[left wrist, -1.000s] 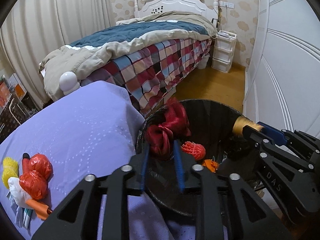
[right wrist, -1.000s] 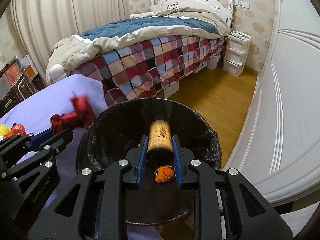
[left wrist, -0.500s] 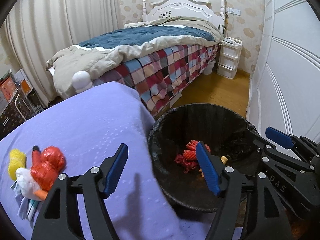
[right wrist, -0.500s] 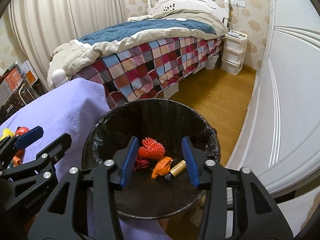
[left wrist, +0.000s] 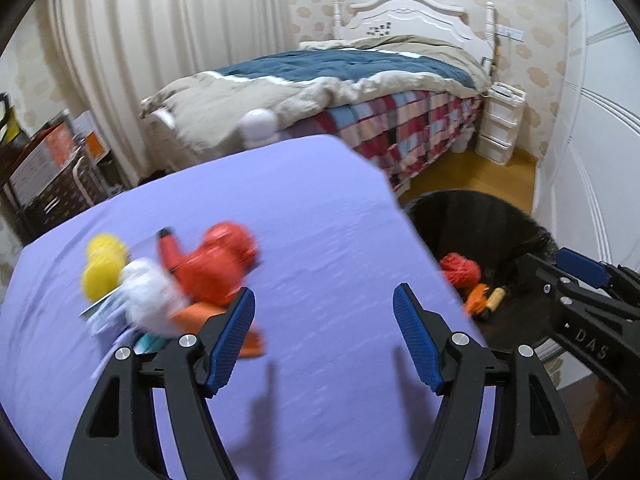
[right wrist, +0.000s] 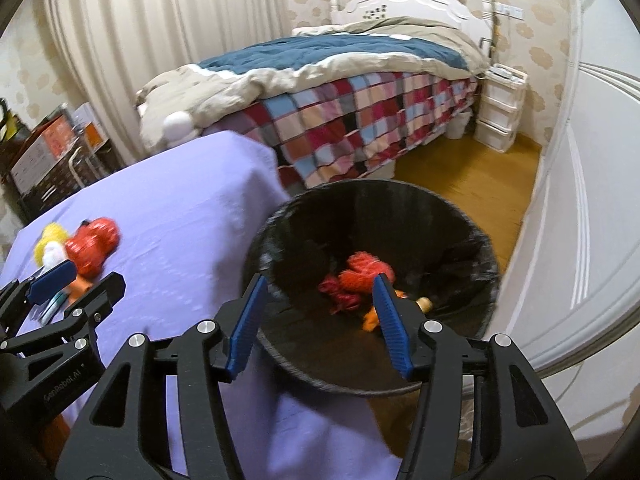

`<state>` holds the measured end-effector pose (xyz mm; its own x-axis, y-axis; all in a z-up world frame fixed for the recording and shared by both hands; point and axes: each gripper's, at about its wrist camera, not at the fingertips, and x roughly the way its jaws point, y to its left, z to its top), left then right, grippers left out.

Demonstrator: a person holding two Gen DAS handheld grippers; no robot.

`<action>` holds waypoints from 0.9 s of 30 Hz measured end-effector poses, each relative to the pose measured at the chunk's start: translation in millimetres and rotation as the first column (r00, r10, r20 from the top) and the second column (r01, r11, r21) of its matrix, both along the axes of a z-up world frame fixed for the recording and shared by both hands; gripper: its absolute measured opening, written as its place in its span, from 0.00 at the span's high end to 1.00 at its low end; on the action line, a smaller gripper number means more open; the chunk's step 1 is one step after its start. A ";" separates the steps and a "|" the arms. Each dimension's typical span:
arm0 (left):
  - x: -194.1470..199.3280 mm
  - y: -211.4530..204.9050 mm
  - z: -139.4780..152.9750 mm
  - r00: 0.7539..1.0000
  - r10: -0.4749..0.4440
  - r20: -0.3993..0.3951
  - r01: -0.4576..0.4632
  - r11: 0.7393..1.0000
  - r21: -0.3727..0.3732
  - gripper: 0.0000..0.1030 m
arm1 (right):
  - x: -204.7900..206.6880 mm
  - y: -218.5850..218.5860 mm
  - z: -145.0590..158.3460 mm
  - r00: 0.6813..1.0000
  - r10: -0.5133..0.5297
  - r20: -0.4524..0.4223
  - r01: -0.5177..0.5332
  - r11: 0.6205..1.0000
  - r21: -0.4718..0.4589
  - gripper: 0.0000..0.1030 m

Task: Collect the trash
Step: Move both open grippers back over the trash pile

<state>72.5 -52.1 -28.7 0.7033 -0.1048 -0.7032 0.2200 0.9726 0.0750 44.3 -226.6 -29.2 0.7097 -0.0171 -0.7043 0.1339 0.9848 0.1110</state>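
A pile of trash lies on the purple-covered table (left wrist: 312,216): a red crumpled bag (left wrist: 220,256), a yellow ball (left wrist: 102,268), white crumpled paper (left wrist: 150,304) and an orange piece (left wrist: 200,316). My left gripper (left wrist: 324,336) hangs open and empty over the cloth, just right of the pile. The black bin (right wrist: 400,216) beside the table holds red mesh (right wrist: 364,276), an orange scrap (right wrist: 370,320) and a small tan bottle (right wrist: 424,303). My right gripper (right wrist: 316,320) is over the bin's near rim, its jaws opening with nothing between them.
A bed (right wrist: 360,92) with a checked quilt stands behind the table and bin. White wardrobe doors (right wrist: 580,200) close off the right side. A white drawer unit (right wrist: 500,108) sits by the headboard, and shelving with boxes (right wrist: 48,160) at the far left. Wooden floor (right wrist: 468,172) lies between.
Both grippers let go of their loads, the red cloth and the tan bottle, which now lie in the bin. Both opened and swung left, the left one to the table's trash pile.
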 end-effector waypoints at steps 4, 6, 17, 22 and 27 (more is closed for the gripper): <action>-6.8 29.2 -0.2 0.999 0.054 -0.002 -0.054 0.999 0.002 0.32 | -0.2 30.5 0.5 0.998 0.066 -0.005 -0.066 0.998 -0.002 0.48; -9.8 44.3 0.4 0.996 0.084 -0.003 -0.084 0.996 0.003 0.32 | -0.9 43.2 0.0 0.996 0.094 -0.008 -0.094 0.996 -0.003 0.48; -18.4 116.7 -4.9 0.972 0.236 0.002 -0.236 0.972 -0.003 0.33 | 1.9 109.4 -2.3 0.973 0.229 -0.032 -0.230 0.973 -0.027 0.48; -16.7 136.5 -10.3 0.963 0.268 -0.016 -0.268 0.963 -0.013 0.33 | 6.2 129.1 -5.5 0.962 0.269 -0.049 -0.271 0.962 -0.039 0.48; -14.4 139.3 -13.0 0.969 0.247 -0.024 -0.248 0.969 -0.021 0.37 | 11.6 139.2 -9.2 0.956 0.284 -0.067 -0.287 0.957 -0.043 0.48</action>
<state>58.1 87.2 -41.7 0.6948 0.0537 -0.7172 -0.0266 0.9984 0.0489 56.0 -87.4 -38.4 0.6472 0.1427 -0.7488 -0.1489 0.9871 0.0593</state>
